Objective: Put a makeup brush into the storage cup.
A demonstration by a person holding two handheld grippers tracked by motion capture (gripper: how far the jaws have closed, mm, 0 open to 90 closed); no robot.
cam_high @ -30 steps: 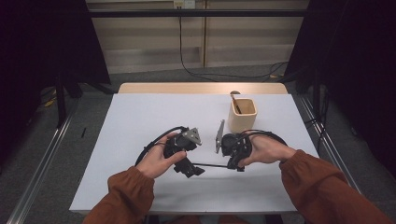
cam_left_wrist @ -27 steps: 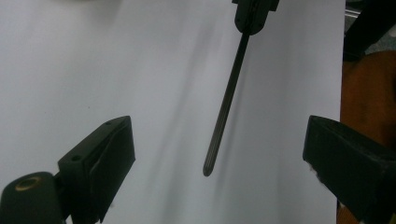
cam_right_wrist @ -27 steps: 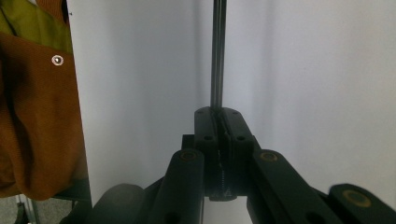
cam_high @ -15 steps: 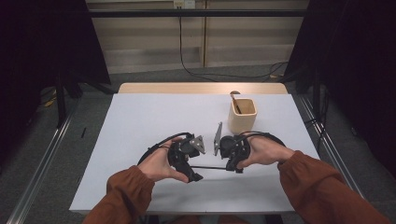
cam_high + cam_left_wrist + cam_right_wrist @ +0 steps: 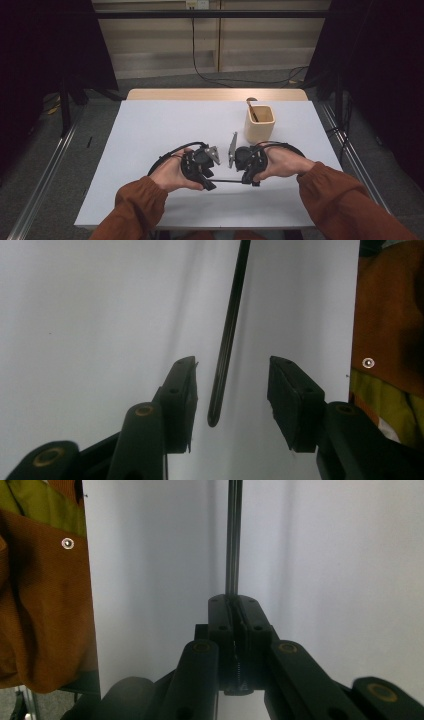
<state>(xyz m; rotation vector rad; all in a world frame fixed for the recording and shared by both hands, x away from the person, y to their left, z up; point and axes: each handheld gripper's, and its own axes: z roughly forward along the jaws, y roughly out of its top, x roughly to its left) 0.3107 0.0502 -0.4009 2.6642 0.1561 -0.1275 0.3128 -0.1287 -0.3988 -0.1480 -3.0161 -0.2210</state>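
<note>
Black and slender, the rod lies level just above the white table near its front edge, spanning between the two grippers. Right gripper: jaws closed tight on one end of the rod. Left gripper: jaws spread wide, the rod's free tip between them, touching neither pad. Wooden cup stands behind the right hand.
</note>
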